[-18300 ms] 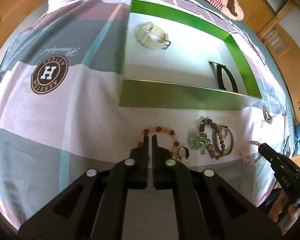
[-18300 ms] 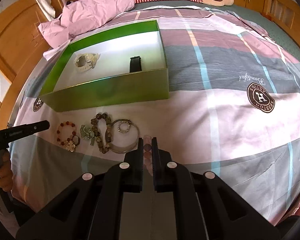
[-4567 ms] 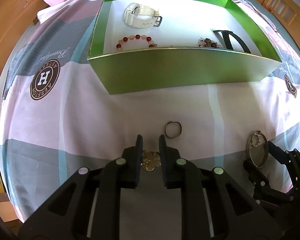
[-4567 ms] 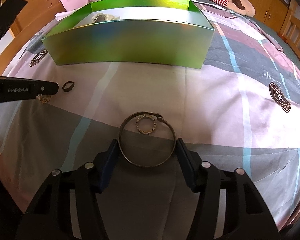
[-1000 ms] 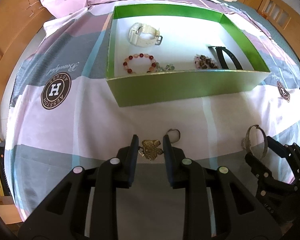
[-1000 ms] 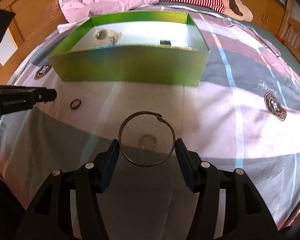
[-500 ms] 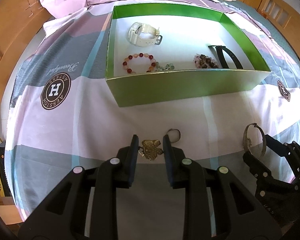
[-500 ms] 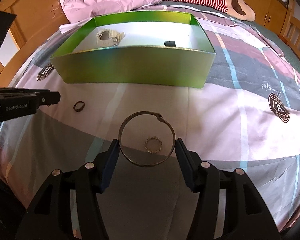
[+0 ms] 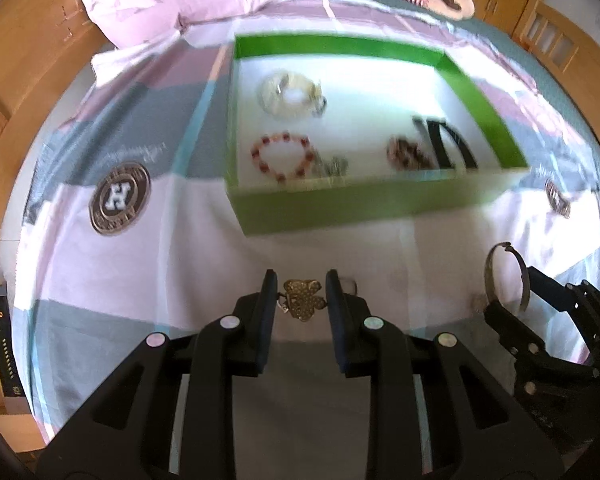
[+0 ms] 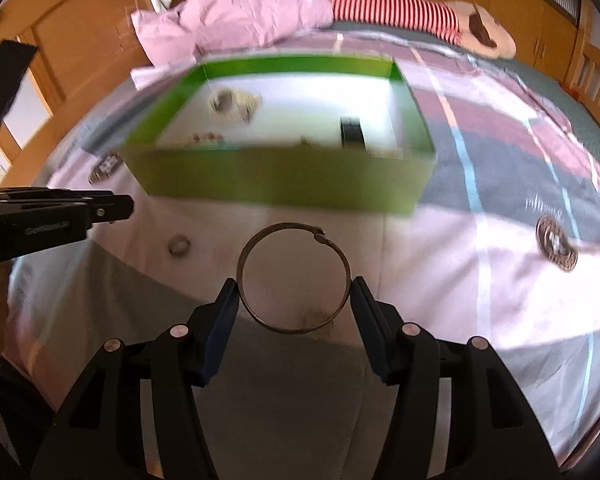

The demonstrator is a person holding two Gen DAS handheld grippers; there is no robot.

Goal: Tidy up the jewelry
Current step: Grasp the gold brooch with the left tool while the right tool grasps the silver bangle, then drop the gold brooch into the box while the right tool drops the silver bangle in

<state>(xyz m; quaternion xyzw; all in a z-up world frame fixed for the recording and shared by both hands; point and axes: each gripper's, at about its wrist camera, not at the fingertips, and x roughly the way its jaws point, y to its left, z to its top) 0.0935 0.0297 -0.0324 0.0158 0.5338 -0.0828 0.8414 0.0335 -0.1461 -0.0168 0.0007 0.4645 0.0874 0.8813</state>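
We have lifted both pieces off the bed: left tongs (image 9: 300, 294) grip the brooch (image 9: 303, 299), right tongs (image 10: 294, 304) clamp the bangle (image 10: 293, 278), green box (image 10: 284, 184) next.

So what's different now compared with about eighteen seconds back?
The red bead bracelet, the brown beads and a greenish charm went from the bedspread into the green box. The left gripper now holds a gold brooch, the right gripper the bangle. Both watches stayed put.

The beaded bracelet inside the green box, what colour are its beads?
Red and pale orange beads, clearest in the left wrist view.
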